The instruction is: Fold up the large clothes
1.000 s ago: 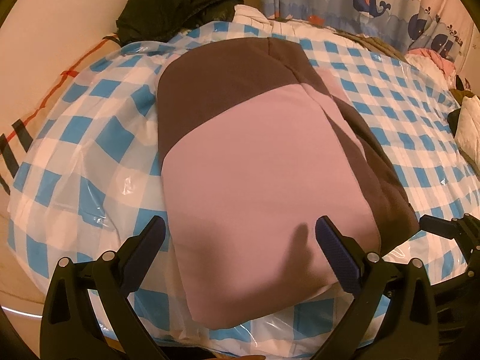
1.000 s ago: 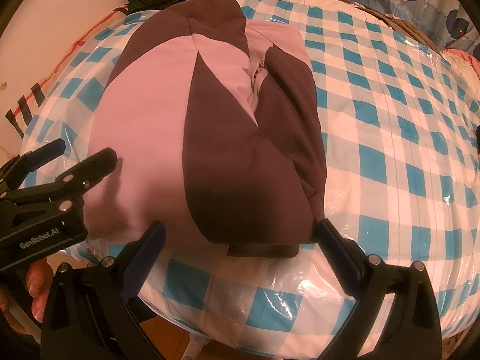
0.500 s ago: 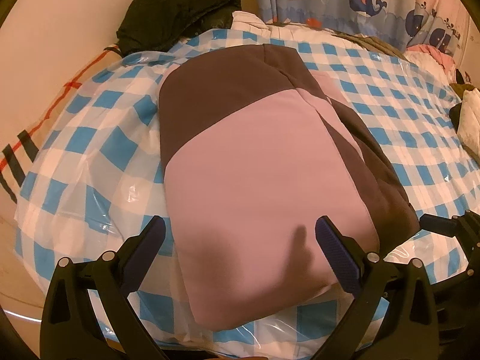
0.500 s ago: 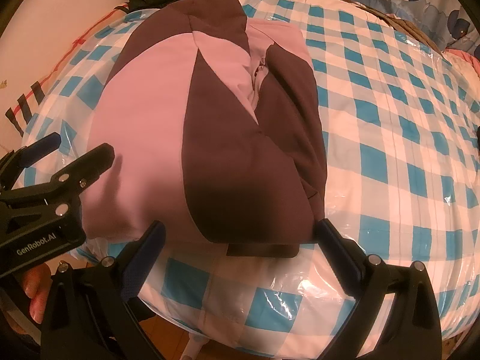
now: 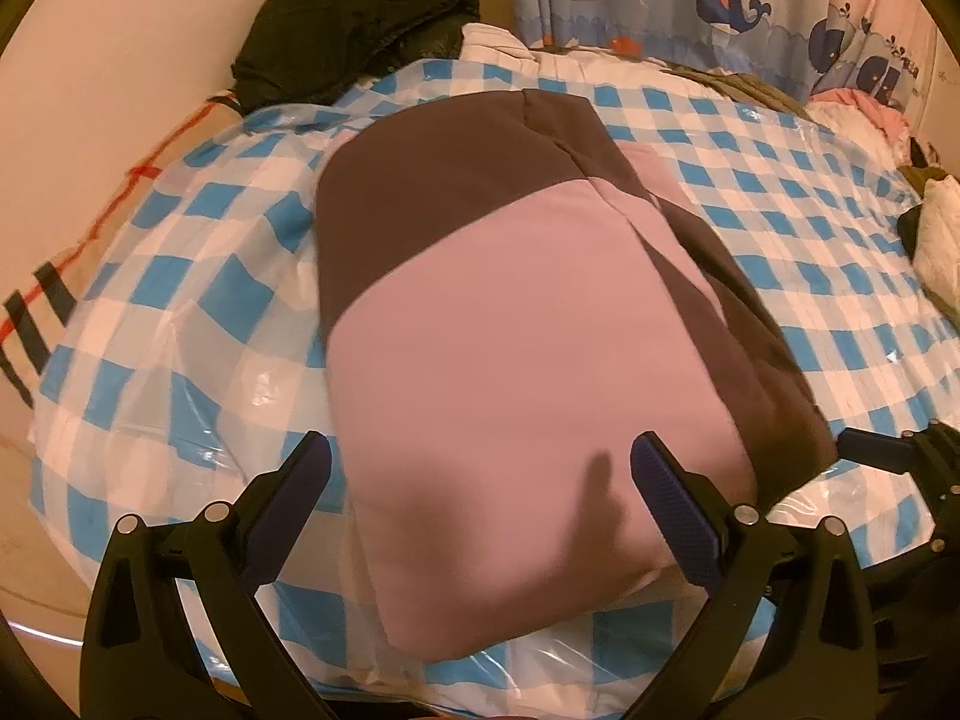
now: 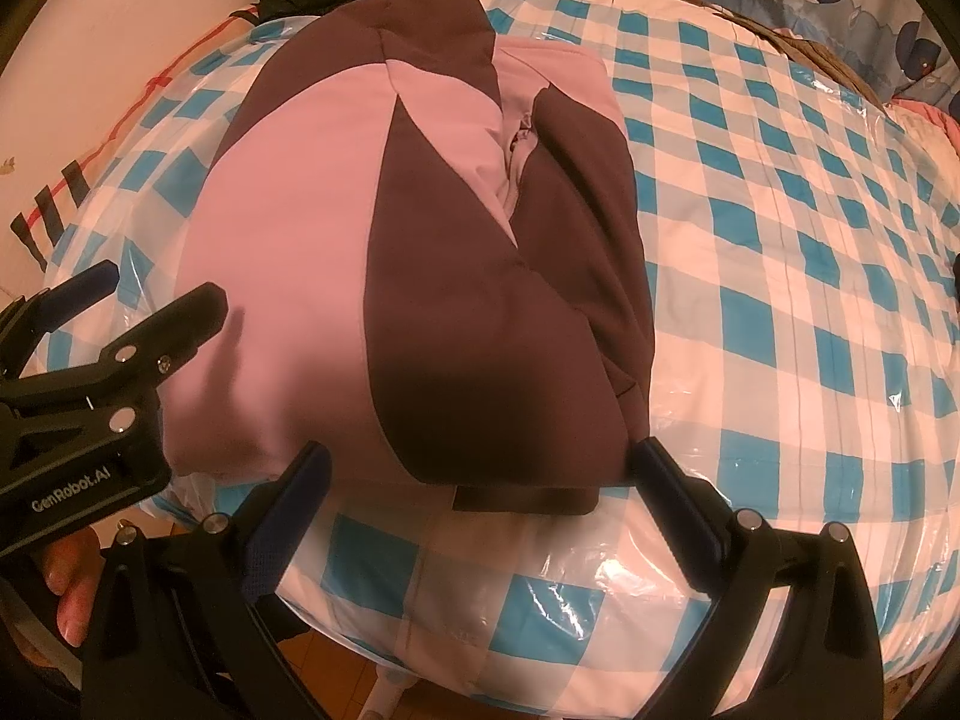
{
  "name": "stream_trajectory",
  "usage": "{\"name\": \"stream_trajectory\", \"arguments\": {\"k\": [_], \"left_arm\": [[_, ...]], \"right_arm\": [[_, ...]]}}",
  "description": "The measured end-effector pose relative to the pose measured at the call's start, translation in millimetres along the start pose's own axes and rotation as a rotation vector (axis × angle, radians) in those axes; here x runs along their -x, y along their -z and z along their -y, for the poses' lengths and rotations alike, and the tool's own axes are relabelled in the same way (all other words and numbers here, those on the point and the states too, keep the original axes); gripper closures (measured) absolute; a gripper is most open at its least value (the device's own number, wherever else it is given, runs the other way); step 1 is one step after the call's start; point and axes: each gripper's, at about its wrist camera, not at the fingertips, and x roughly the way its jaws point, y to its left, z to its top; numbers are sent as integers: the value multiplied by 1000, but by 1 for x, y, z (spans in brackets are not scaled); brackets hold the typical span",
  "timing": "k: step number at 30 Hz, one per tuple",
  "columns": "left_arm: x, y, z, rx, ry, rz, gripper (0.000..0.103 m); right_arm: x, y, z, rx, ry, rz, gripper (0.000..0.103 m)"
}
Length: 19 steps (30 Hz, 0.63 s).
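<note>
A pink and dark brown padded jacket [image 5: 510,330] lies folded into a compact rectangle on a blue-and-white checked bed [image 5: 180,276]. It also shows in the right wrist view [image 6: 420,276], zipper facing up. My left gripper [image 5: 480,480] is open and empty, hovering over the jacket's near pink end. My right gripper [image 6: 480,480] is open and empty at the jacket's near brown edge. The left gripper also shows at the left of the right wrist view [image 6: 144,300].
Clear plastic film [image 6: 540,588] covers the bed. A black garment [image 5: 360,30] lies at the bed's far corner by the wall. A whale-print curtain [image 5: 690,0] hangs behind. More clothes [image 5: 936,228] are piled at the far right.
Both grippers have drawn back slightly from the jacket and the left view has risen a little. The jacket has not moved.
</note>
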Motion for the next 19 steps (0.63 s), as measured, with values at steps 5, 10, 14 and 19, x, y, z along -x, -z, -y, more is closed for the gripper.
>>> {"name": "stream_trajectory", "arguments": {"k": [5,10,14,19], "left_arm": [[11,4,-2,42,58,65,7],[16,3,4,19,17,104,7],[15,3,8,5,24,96,7],[16,3,10,10,22,99,7]], "right_arm": [[0,0,0,0,-1,0,7],[0,0,-1,-2,-1,0,7],[0,1,-3,0,0,2,7],[-1,1,-3,-2,-1,1,7]]}}
